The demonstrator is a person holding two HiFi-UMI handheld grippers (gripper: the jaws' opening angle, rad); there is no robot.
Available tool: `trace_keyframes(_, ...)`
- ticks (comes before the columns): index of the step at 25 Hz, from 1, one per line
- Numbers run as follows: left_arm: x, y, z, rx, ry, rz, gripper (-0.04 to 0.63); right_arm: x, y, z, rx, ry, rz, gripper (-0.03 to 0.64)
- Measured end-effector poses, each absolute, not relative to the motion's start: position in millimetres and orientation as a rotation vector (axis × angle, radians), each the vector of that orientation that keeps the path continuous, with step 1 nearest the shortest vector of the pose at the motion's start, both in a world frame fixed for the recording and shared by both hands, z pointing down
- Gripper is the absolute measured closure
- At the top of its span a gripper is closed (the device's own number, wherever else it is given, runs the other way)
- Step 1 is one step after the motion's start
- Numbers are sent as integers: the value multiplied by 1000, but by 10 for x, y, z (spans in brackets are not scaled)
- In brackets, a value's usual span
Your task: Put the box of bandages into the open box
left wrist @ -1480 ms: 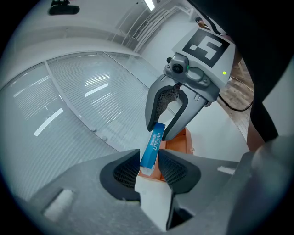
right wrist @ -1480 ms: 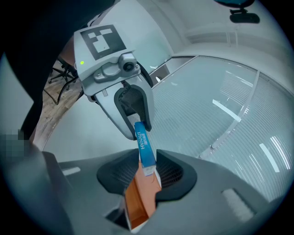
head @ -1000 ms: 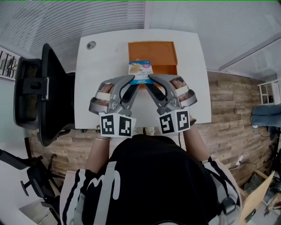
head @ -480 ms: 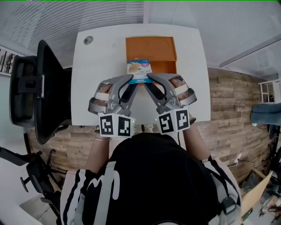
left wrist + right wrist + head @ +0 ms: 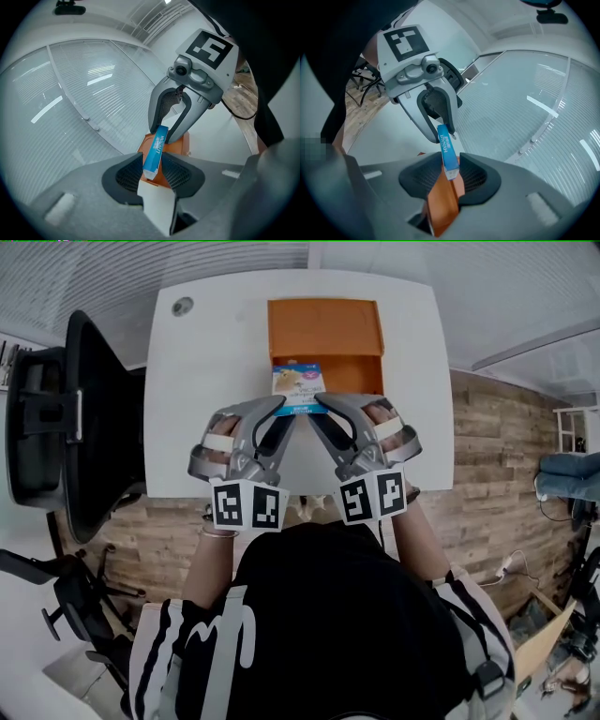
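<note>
Left gripper (image 5: 153, 172) and right gripper (image 5: 449, 176) are each clamped on one end of the box of bandages (image 5: 299, 390), the narrow blue edge of the carton pinched between the pads. The two grippers converge from the person's side, and the carton spans the gap between their tips with its printed face turned upward. In the head view the carton overlaps the near wall of the open box (image 5: 325, 332), an orange carton on the white table (image 5: 211, 362). A black office chair (image 5: 89, 427) stands left of the table.
</note>
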State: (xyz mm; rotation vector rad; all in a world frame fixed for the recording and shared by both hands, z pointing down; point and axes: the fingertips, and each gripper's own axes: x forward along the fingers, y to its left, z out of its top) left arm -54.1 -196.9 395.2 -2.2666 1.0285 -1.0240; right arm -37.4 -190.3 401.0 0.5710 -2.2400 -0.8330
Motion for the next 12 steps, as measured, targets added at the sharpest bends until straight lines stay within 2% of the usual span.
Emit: trace_keyframes(12,-507,-1991,4290,-2321,1005,-1068,471,-338,-1924,4343,532,-2253,-748,499)
